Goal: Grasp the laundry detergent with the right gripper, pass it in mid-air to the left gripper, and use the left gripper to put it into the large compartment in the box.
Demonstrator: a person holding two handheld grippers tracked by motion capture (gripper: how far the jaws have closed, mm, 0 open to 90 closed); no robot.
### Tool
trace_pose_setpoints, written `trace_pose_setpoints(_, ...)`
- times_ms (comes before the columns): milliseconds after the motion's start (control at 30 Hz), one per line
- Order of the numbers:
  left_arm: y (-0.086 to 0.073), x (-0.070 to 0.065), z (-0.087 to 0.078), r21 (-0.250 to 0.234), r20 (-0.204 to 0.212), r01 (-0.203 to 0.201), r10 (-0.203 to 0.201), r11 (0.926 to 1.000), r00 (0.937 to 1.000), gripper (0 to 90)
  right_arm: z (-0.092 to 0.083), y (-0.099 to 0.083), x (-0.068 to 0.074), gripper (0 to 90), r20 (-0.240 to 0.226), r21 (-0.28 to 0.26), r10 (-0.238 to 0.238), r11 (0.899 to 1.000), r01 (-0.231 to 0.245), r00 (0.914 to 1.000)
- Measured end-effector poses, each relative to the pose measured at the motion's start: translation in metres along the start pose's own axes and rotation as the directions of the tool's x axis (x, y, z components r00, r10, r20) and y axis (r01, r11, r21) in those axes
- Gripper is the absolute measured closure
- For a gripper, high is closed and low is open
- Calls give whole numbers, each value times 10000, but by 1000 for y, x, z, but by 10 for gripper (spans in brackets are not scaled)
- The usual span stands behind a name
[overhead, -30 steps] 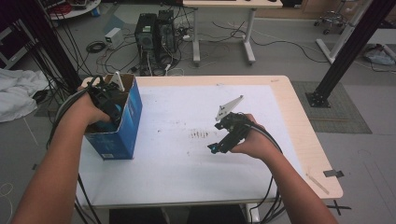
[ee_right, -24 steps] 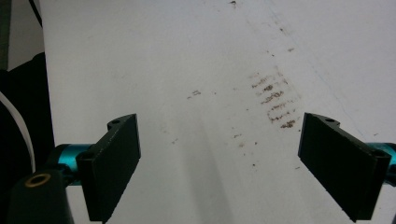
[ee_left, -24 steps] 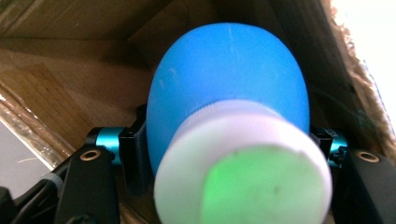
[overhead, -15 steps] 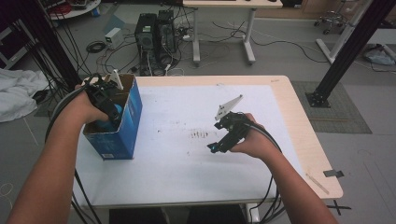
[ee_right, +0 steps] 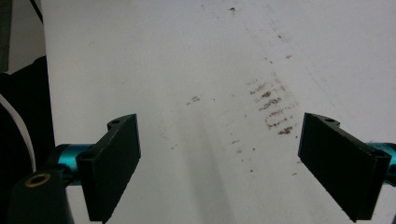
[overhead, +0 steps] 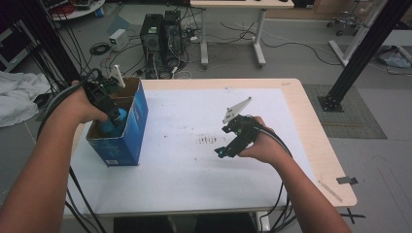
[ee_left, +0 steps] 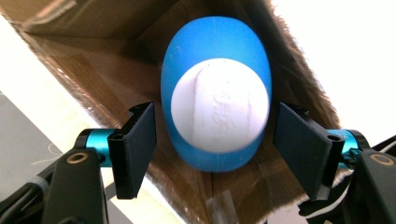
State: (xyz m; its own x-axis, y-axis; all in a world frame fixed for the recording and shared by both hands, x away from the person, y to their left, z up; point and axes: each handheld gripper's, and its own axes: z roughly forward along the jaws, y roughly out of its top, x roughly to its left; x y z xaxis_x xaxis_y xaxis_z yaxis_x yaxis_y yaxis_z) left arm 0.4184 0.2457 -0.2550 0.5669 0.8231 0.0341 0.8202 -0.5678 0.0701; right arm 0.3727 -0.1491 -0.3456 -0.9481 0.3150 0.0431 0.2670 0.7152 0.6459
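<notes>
An open blue cardboard box (overhead: 129, 127) stands at the table's left edge. Inside it lies a blue egg-shaped object (ee_left: 215, 98) with a round white face; a bit of its blue shows in the high view (overhead: 108, 126). My left gripper (overhead: 114, 116) reaches down into the box, open, with its jaws on either side of the object (ee_left: 215, 147) and a gap on both sides. My right gripper (overhead: 224, 150) rests low over the white tabletop at centre right, open (ee_right: 219, 168) with nothing between its jaws.
The white table (overhead: 184, 174) has a patch of dark smudges (overhead: 208, 140) near its middle, also ahead of the right jaws (ee_right: 273, 107). Computer towers (overhead: 160, 31) and cables lie on the floor behind. A black post (overhead: 362, 53) stands at the right.
My left hand and gripper have shifted slightly within the box. The right gripper has stayed where it was.
</notes>
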Motion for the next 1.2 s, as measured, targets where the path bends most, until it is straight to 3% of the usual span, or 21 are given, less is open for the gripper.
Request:
trace_pose_setpoints(333, 2, -8, -31, -441, 6, -506, 506, 9977, 9987, 251, -6, 1, -2, 123, 74, -142, 26, 9999, -25, 10000)
trace_pose_setpoints(500, 3, -17, -46, -912, 373, -1013, 1051, 9907, 9938, 239, -10, 6, -3, 123, 113, 30, 16, 10000, -17, 9999)
trace_pose_setpoints(567, 5, -22, -50, -960, 477, -1372, 1423, 9859, 9887, 233, -11, 8, -4, 123, 47, 96, 68, 9999, -68, 10000)
trace_pose_setpoints(600, 5, -22, -50, -960, 477, -1372, 1423, 9859, 9887, 219, -11, 8, -4, 123, 47, 96, 68, 9999, -68, 10000)
trace_pose_setpoints(633, 8, -30, -52, -1015, 524, -1750, 1810, 9793, 9821, 210, -12, 11, -5, 123, 58, 346, 39, 9994, -41, 10000)
trace_pose_setpoints(767, 11, -38, -53, -1013, 490, -2113, 2170, 9722, 9749, 209, -13, 13, -7, 123, 70, 420, -9, 9991, 6, 10000)
trace_pose_setpoints(800, 15, -44, -51, -948, 485, -2395, 2448, 9663, 9684, 209, -14, 14, -7, 122, 52, 473, 32, 9989, -34, 10000)
trace_pose_setpoints(833, 15, -44, -51, -948, 485, -2395, 2448, 9663, 9684, 207, -14, 14, -7, 122, 52, 473, 32, 9989, -34, 10000)
trace_pose_setpoints(967, 24, -59, -46, -850, 498, -3221, 3269, 9429, 9437, 193, -20, 22, -8, 122, 166, 752, -169, 9971, 156, 9997)
trace_pose_setpoints(1133, 35, -72, -37, -671, 549, -3851, 3888, 9204, 9197, 170, -28, 28, -9, 123, 251, 837, -388, 9958, 366, 9989)
trace_pose_setpoints(1167, 37, -75, -35, -628, 617, -3937, 3972, 9171, 9156, 168, -29, 29, -9, 123, 272, 916, -418, 9950, 392, 9988)
trace_pose_setpoints(1200, 37, -75, -35, -628, 617, -3937, 3972, 9171, 9156, 167, -29, 29, -9, 123, 272, 916, -418, 9950, 392, 9988)
